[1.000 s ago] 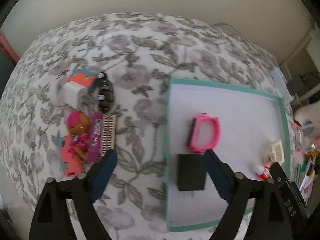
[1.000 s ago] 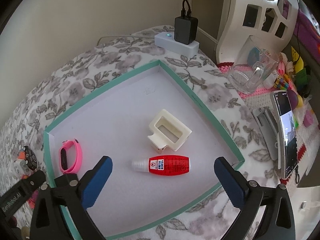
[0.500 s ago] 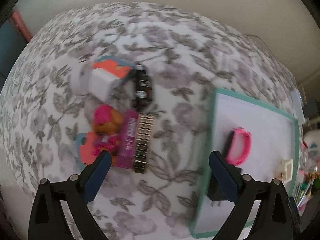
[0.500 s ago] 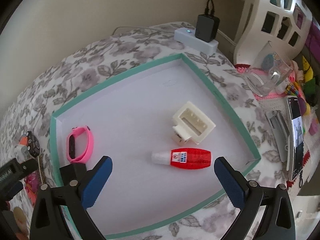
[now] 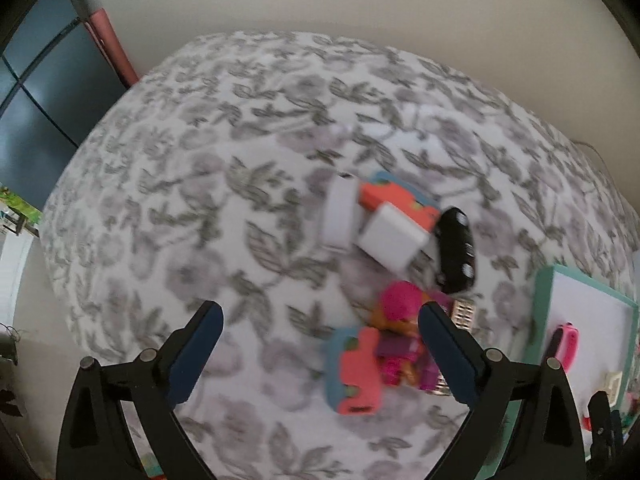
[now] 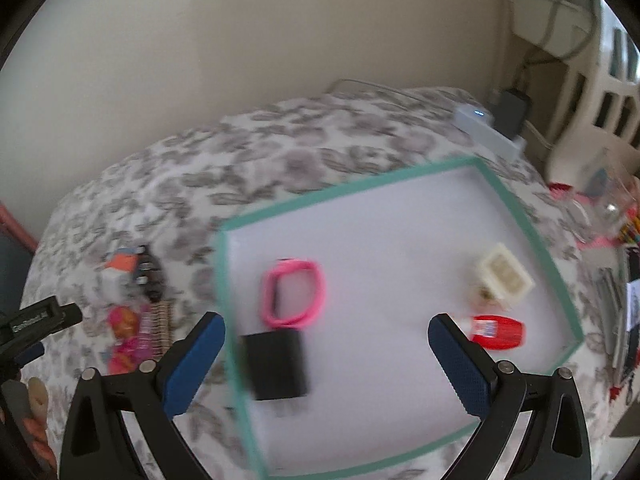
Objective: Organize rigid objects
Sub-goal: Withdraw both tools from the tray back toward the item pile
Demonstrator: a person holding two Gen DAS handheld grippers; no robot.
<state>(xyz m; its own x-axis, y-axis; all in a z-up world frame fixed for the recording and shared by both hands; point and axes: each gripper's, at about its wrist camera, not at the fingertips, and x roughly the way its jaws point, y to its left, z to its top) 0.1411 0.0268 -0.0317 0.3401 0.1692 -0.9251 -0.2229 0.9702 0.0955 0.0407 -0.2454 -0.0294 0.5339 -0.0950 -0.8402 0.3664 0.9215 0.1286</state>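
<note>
Left wrist view: my left gripper is spread wide over the floral cloth, nothing between its fingers. Ahead and to the right lies a blurred cluster of small items. White block leans on an orange-and-blue puzzle piece; a black toy car sits just right of them. Nearer, a pink-haired doll lies beside a second coral-and-blue puzzle piece, both just inside my right finger. A beige comb-like strip shows just past that finger. At far right, the teal-rimmed tray holds a pink wristband.

Right wrist view: my right gripper is likewise spread wide and holds nothing. The same tray, white inside, fills the middle. Contents:
- pink wristband, ahead between my fingers;
- black charger block, closest, near my left finger;
- cream plastic frame, well to the right;
- red glue bottle, just beyond my right finger.

Left of the tray, the toy cluster lies on the cloth, with my left gripper at the edge.
</note>
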